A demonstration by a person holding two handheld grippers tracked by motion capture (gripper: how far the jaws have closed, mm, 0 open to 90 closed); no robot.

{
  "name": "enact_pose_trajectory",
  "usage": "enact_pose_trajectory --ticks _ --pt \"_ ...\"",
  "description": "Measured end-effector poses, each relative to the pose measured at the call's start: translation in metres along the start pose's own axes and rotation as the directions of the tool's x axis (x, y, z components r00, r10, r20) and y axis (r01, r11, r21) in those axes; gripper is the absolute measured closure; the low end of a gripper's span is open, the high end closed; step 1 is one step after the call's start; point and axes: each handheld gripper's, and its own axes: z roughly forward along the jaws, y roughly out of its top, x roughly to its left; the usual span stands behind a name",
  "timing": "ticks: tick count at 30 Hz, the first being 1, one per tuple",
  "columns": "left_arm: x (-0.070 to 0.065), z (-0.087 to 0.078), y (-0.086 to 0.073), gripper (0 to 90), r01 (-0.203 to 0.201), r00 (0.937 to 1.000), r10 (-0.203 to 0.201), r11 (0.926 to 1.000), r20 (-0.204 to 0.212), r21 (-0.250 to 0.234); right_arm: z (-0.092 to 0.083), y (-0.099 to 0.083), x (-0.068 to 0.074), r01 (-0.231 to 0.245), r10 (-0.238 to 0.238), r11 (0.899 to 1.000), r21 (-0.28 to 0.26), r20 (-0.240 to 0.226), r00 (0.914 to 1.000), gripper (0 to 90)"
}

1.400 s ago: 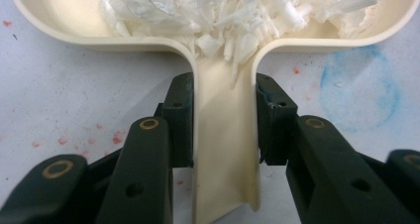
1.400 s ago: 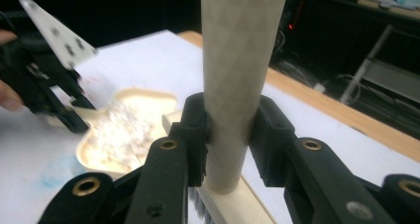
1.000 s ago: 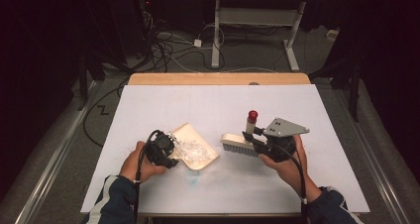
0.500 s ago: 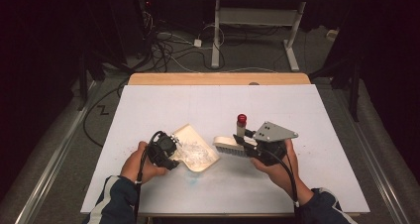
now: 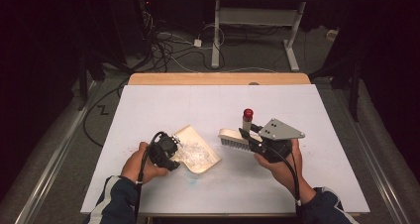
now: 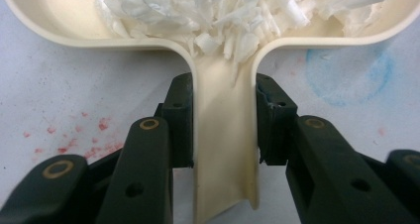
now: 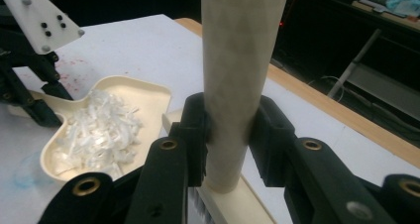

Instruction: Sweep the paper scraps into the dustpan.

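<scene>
A cream dustpan lies on the white table, holding a heap of white shreds. My left gripper is shut on its handle; in the left gripper view the jaws press both sides of the handle, with the shreds piled just beyond. To the right, my right gripper is shut on the upright, red-tipped handle of a cream brush. In the right gripper view the jaws clamp that handle, with the dustpan to the left.
The white table top ends at a wooden strip at the far edge. A faint blue stain and red specks mark the surface near the dustpan. Cables and a desk frame lie on the dark floor beyond.
My right gripper carried the brush a little left toward the dustpan, then slightly back right. The left gripper and dustpan stayed put.
</scene>
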Motion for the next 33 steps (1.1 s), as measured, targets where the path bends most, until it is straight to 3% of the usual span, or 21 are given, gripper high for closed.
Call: enact_pose_trajectory --ticks 2,6,9,12,16,22,33 --pt "0.0 0.0 0.0 63.3 0.003 1.0 -0.003 1.0 0.002 -0.001 0.005 -0.002 0.005 0.007 -0.007 1.0 0.009 -0.011 0.9999 71.3" --pt "0.0 0.0 0.0 63.3 0.003 1.0 -0.003 1.0 0.002 0.001 0.012 -0.005 0.018 0.015 -0.015 1.0 0.0 -0.108 0.9941 71.3" --pt "0.0 0.0 0.0 63.3 0.003 1.0 -0.003 1.0 0.003 -0.002 0.011 -0.003 0.025 0.036 -0.036 0.999 -0.001 -0.138 0.9897 71.3" --pt "0.0 0.0 -0.001 63.3 0.005 1.0 -0.005 1.0 0.006 -0.005 0.006 0.0 0.023 0.0 -0.002 1.0 -0.011 -0.202 0.9793 71.3" --pt "0.001 0.0 -0.002 63.3 0.004 1.0 -0.004 1.0 0.008 -0.008 -0.001 0.004 0.02 0.02 -0.024 0.999 -0.025 -0.167 0.9857 71.4" --pt "0.002 0.0 -0.002 63.3 0.008 0.9999 -0.008 0.9999 0.011 -0.011 -0.007 0.005 0.006 -0.01 0.007 0.999 -0.03 -0.124 0.9922 71.3" --pt "0.004 0.0 -0.005 63.3 0.029 0.9992 -0.028 0.9992 0.028 -0.028 -0.016 0.006 -0.015 -0.06 0.055 0.997 -0.039 -0.116 0.9917 71.3"
